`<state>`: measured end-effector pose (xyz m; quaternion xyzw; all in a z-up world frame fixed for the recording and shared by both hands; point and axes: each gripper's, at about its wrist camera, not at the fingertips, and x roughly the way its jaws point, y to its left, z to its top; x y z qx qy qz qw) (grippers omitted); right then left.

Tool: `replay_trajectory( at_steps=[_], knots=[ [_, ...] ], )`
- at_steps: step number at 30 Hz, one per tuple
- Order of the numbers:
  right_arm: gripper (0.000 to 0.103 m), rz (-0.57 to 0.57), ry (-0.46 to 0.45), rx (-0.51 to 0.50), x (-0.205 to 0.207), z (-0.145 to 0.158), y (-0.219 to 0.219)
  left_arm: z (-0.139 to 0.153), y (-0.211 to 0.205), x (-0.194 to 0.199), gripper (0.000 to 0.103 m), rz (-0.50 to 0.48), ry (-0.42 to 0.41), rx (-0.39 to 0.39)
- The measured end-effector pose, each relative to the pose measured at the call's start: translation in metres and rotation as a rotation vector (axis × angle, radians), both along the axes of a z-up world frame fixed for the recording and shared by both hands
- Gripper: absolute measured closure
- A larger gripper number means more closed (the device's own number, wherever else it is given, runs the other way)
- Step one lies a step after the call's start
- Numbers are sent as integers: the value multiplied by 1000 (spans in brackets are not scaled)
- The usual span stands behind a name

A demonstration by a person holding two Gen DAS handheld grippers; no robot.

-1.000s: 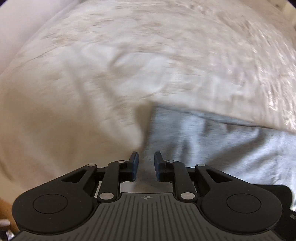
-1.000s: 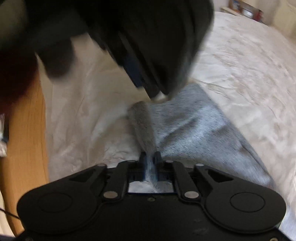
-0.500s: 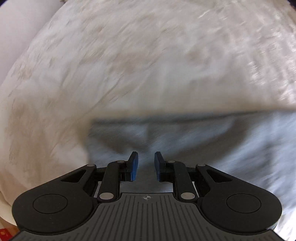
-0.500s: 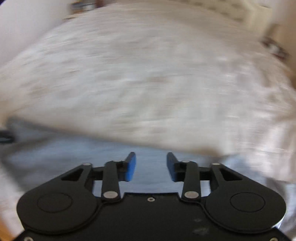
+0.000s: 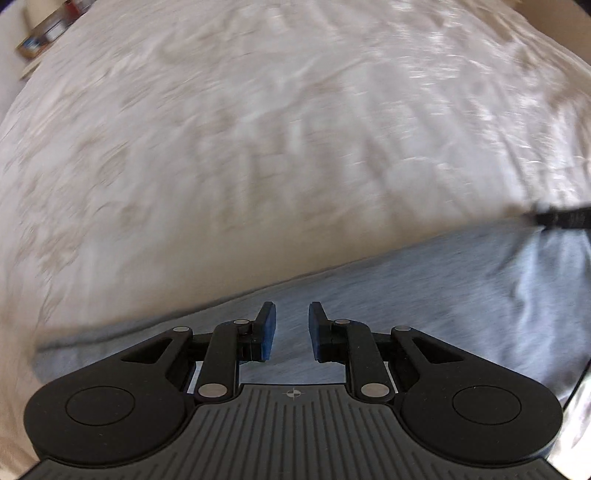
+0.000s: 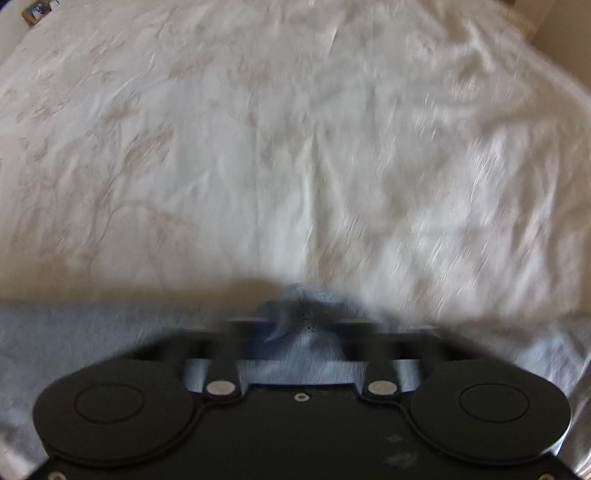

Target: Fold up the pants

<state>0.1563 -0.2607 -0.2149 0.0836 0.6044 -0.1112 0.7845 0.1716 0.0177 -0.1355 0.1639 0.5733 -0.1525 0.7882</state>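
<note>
Grey-blue pants lie flat on a white bed cover, their far edge running slantwise across the left wrist view. My left gripper hovers over the cloth just inside that edge, its blue pads a narrow gap apart with nothing between them. In the right wrist view the pants fill the lower band. My right gripper is blurred and shut, with a small peak of the pants' edge bunched up between its pads. A dark blurred shape touches the pants' far right end.
The wrinkled bed cover stretches wide beyond the pants. Small boxes or books sit off the bed at the far left corner. A shiny strip runs along the bed's near right side.
My right gripper let go of a folded pants end, opened, swung over the bed and shut on the pants' edge. My left gripper slid along the pants' edge, its gap unchanged.
</note>
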Motion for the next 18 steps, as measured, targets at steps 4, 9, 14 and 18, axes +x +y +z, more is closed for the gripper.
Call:
replay_trajectory(
  at_steps=[4, 9, 14, 18],
  knots=[
    [102, 6, -75, 24, -39, 10, 3, 5, -37, 2, 84, -66, 0, -36],
    [102, -1, -108, 34, -71, 11, 5, 0, -95, 12, 84, -162, 15, -90],
    [102, -55, -57, 62, -87, -8, -2, -30, -154, 15, 84, -260, 54, -92],
    [102, -51, -62, 83, -98, -11, -11, -48, -171, 11, 84, -216, 46, -38]
  ],
)
